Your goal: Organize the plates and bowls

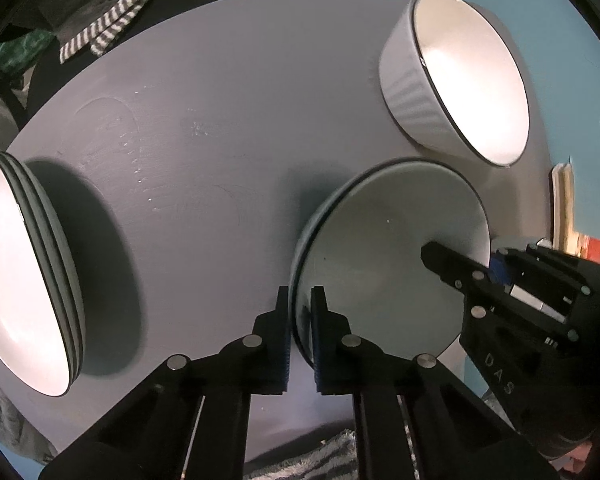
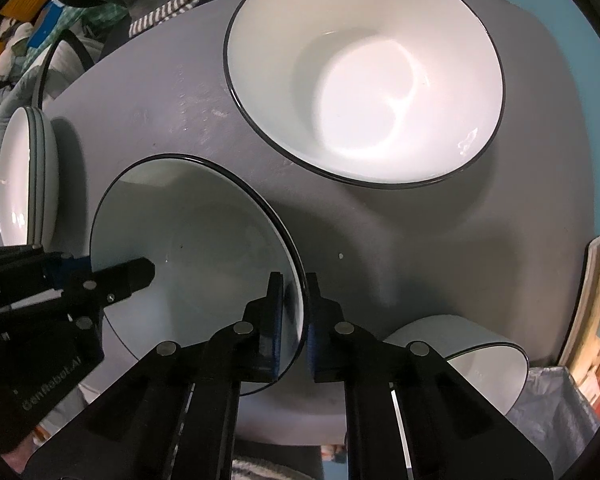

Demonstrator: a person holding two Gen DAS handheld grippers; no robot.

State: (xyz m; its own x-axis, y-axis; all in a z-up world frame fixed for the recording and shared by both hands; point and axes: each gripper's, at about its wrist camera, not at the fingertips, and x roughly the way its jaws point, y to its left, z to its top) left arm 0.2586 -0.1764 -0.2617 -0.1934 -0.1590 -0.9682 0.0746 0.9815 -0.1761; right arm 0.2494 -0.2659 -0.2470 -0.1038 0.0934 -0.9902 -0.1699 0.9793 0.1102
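Open bench [image 1: 204, 128] lies between the stacked plates [image 1: 40, 272] at left and the held plate [image 1: 380, 264]; the large bowl [image 2: 364, 72] and a small bowl [image 2: 480, 364] crowd the right side.

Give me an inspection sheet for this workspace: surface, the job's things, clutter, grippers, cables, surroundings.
Surface: round grey table, faintly scuffed, small pale speck.
Job's things: plate gripped at opposite rims; stack of plates at the far left edge; large bowl upright; small bowl near the table's edge.
Clutter: nothing seen on the table besides the dishes.
Grippers: left gripper and right gripper both shut on the plate's rim.
Cables: nothing seen.
Surroundings: striped cloth and piled textiles beyond the table, teal floor, grey bag, stacked books.
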